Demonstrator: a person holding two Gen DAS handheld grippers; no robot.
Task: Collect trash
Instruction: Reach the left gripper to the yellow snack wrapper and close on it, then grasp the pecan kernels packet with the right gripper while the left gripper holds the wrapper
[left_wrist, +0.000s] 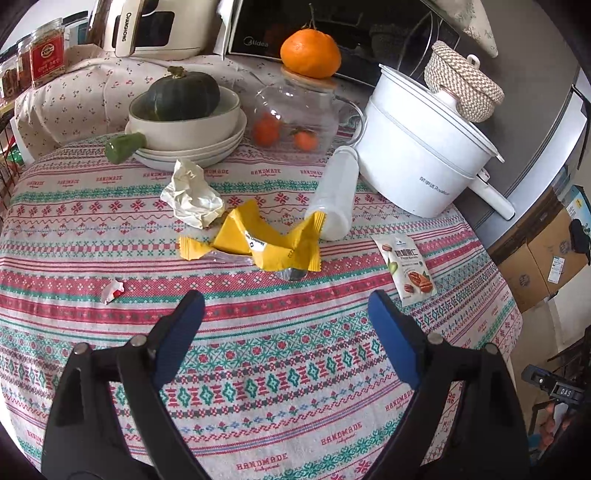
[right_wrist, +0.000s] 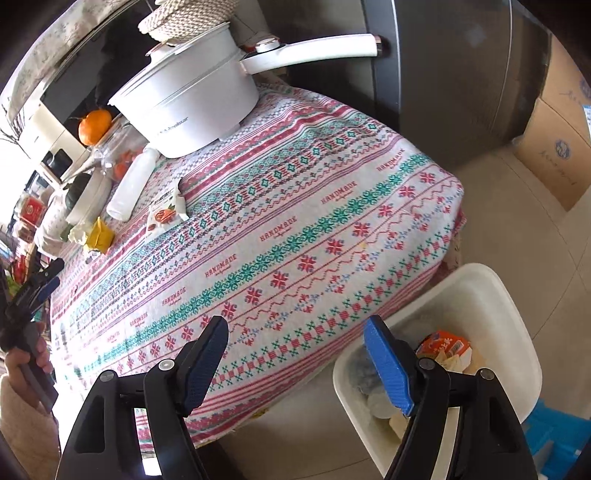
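Trash lies on the patterned tablecloth (left_wrist: 280, 369): a yellow wrapper (left_wrist: 258, 243), a crumpled white paper (left_wrist: 190, 195), a white plastic bottle on its side (left_wrist: 334, 192), a nut snack packet (left_wrist: 408, 269) and a small red-white scrap (left_wrist: 112, 290). My left gripper (left_wrist: 286, 302) is open and empty, just short of the yellow wrapper. My right gripper (right_wrist: 295, 328) is open and empty, above the table's near edge beside a white bin (right_wrist: 513, 317) holding several pieces of trash. The left gripper also shows in the right wrist view (right_wrist: 48, 280).
A white electric pot (left_wrist: 417, 147) with a woven basket (left_wrist: 461, 81) on it, a glass jar (left_wrist: 295, 114) topped by an orange (left_wrist: 310, 53), stacked bowls with a squash (left_wrist: 181, 96), and a microwave (left_wrist: 332, 29) crowd the table's far side. Cardboard boxes (right_wrist: 561, 122) stand on the floor.
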